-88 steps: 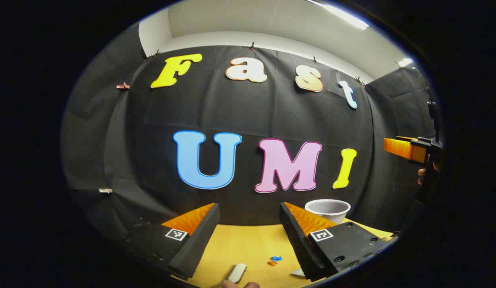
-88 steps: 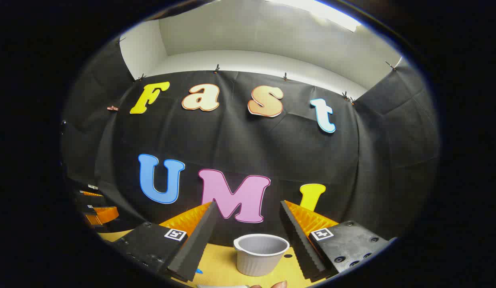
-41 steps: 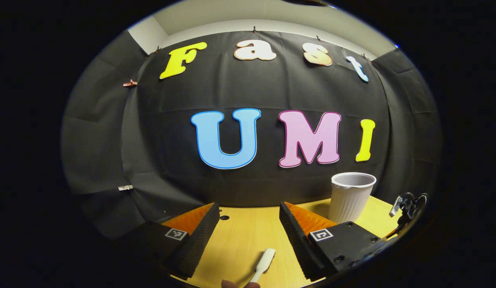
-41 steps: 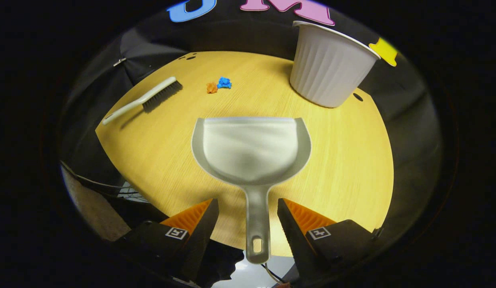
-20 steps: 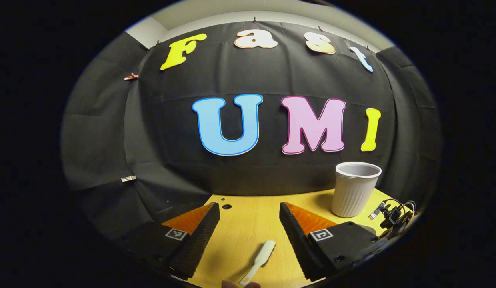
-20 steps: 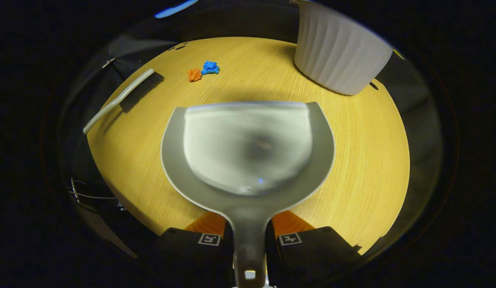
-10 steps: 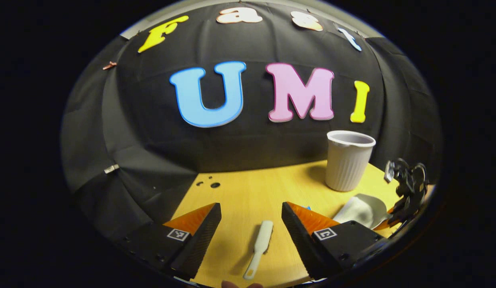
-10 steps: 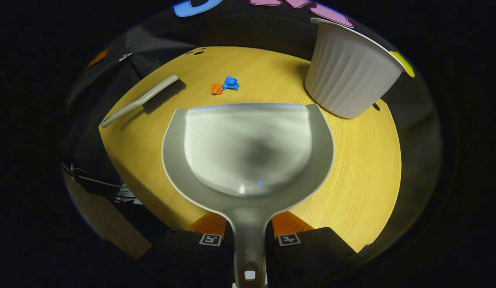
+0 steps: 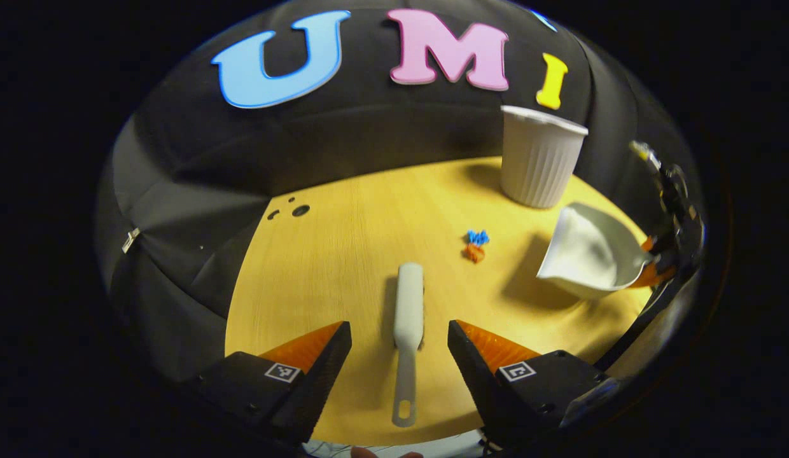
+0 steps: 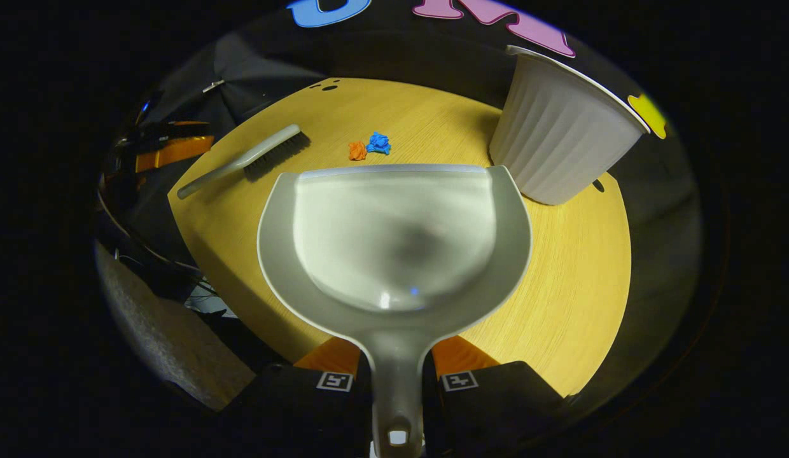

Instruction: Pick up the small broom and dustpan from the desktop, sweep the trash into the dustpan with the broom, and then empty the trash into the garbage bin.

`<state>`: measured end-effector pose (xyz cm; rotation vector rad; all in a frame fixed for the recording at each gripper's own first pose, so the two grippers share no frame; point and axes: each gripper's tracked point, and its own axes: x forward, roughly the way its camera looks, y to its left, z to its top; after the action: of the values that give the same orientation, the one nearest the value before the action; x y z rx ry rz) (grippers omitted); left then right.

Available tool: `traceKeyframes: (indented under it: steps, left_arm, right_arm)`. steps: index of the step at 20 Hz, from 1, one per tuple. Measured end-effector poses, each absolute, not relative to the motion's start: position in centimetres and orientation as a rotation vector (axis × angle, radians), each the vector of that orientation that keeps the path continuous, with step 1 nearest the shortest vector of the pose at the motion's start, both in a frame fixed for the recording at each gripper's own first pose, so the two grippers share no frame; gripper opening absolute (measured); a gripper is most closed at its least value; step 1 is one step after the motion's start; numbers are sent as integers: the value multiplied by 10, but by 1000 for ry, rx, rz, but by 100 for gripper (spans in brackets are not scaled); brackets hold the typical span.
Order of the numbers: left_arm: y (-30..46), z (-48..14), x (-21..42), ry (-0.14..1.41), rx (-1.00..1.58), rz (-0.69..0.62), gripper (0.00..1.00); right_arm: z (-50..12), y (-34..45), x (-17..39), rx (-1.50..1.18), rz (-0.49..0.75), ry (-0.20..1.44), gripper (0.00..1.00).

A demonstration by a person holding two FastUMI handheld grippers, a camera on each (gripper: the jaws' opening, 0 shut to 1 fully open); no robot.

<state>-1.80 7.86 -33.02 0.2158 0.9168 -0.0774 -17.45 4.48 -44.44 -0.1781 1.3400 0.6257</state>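
Right gripper [image 10: 396, 375] fingers clamping dustpan [image 10: 394, 235] handle, handle end cut off, left gripper [image 9: 399, 346] fingers wide astride broom [image 9: 408, 318]

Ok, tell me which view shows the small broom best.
The left gripper view: the small broom lies full length between the open tongs, handle nearest. The right gripper view shows it off to the side, bristles visible.

A round yellow wooden table [image 9: 343, 254] stands against a wrinkled black cloth wall [image 9: 197, 165], dimly lit.
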Motion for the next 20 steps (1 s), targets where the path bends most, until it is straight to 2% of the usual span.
traceKeyframes:
  steps: [1, 5, 6, 7, 9, 10, 11, 12, 15, 17, 18, 20]
  left_arm:
    - [77, -343, -21, 957, 219, -95, 97]
    - [73, -391, -29, 1110, 130, -103, 93]
    - [75, -398, -29, 1134, 120, -96, 93]
    - [78, -404, -27, 1154, 120, -92, 93]
    - [79, -416, -25, 1197, 133, -96, 92]
    - [79, -421, -26, 1219, 138, -97, 91]
    - [79, -426, -26, 1240, 139, -97, 91]
    - [80, -430, -27, 1264, 139, -95, 90]
    - [78, -444, -26, 1313, 135, -91, 86]
    - [77, -451, -26, 1336, 137, -88, 80]
    - [76, -456, -26, 1346, 130, -93, 70]
    - [72, -454, -25, 1356, 135, -101, 61]
  right_arm:
    - [-444, 45, -174, -182, 628, 1337, 36]
    - [-442, 47, -173, -189, 627, 1333, 35]
    - [-441, 48, -173, -188, 623, 1331, 39]
    - [-442, 46, -174, -189, 620, 1331, 35]
    - [-443, 45, -175, -195, 612, 1332, 35]
    - [-443, 45, -175, -196, 609, 1333, 39]
    - [-442, 44, -176, -195, 605, 1333, 36]
    - [-442, 44, -175, -192, 601, 1333, 39]
    - [-439, 40, -176, -187, 590, 1329, 36]
    - [-436, 35, -178, -188, 583, 1330, 36]
    - [-436, 34, -179, -185, 581, 1333, 36]
    - [-436, 32, -180, -178, 577, 1333, 36]
